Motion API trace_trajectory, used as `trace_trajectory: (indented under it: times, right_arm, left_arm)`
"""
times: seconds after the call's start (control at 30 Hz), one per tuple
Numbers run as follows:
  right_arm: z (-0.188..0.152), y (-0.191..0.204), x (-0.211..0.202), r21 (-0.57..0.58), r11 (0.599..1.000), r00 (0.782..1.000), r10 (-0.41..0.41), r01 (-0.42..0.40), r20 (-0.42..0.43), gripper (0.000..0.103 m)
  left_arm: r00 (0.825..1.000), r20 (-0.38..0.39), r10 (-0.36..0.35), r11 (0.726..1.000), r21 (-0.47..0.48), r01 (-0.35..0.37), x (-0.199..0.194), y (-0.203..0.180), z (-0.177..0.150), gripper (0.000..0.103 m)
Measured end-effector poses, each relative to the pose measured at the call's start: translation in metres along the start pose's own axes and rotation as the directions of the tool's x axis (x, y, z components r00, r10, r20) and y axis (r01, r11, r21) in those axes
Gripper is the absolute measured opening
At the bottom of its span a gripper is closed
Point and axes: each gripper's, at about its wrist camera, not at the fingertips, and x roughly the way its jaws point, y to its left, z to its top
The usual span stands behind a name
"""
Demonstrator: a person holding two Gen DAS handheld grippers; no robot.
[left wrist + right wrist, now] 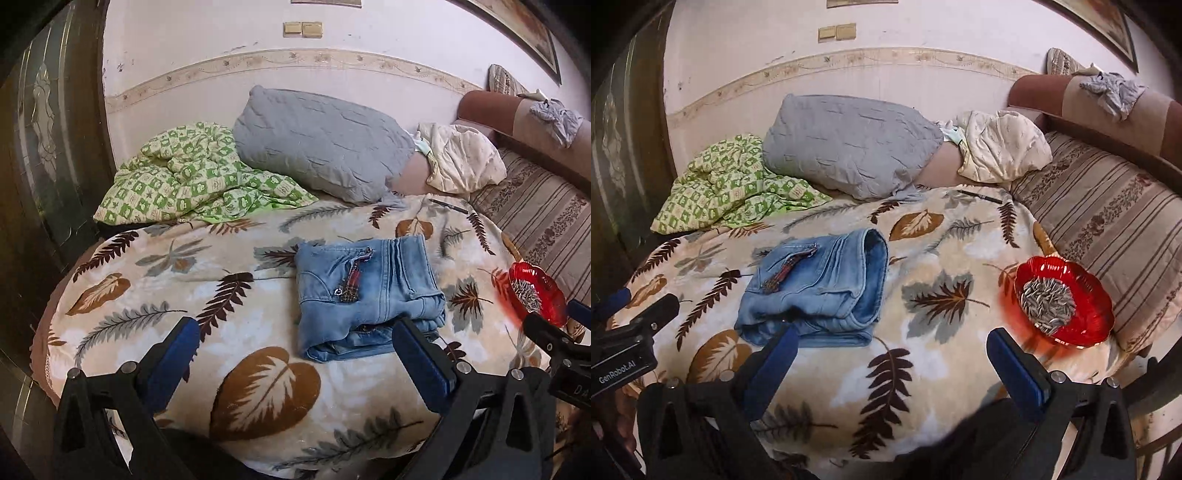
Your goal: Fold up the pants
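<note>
both grippers hang over the near edge of the bed with their blue-padded fingers spread wide and nothing between them. left gripper (295, 350) sits just short of the folded jeans (369, 295), its right finger (421, 360) overlapping the bundle's near right corner in the view; whether it touches the denim cannot be told. its left finger (173, 354) is over bare blanket. right gripper (894, 363) is further to the right, its left finger (775, 363) at the near edge of the jeans (816, 288) and its right finger (1019, 369) just in front of the red glass dish (1097, 321).

the jeans lie folded into a compact light-blue bundle on the leaf-patterned blanket (147, 266), roughly in the middle of the bed, with a pocket and a small plaid tab with a metal ring facing up. the rolled fold shows on the right side in the right wrist view.

the red dish holds sunflower seeds (1047, 301) and rests on the blanket well to the right of the jeans, beside a striped cushion (1108, 214). behind the jeans lie a grey pillow (317, 144), a green checked quilt (177, 177), a cream quilted bundle (461, 158) and a dark pen (448, 205) near the blanket's far edge.
</note>
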Motion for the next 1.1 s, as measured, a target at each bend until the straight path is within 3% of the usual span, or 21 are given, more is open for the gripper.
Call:
trace_trajectory:
  times: [1.1]
  right_arm:
    - [0.0043,0.0019,0.0042,-0.014,1.0,1.0,-0.001,0.0,-0.006,0.103]
  left_arm:
    - [0.999,-0.04,-0.008,1.0,0.002,0.008,0.0057,0.003,-0.0009,0.103]
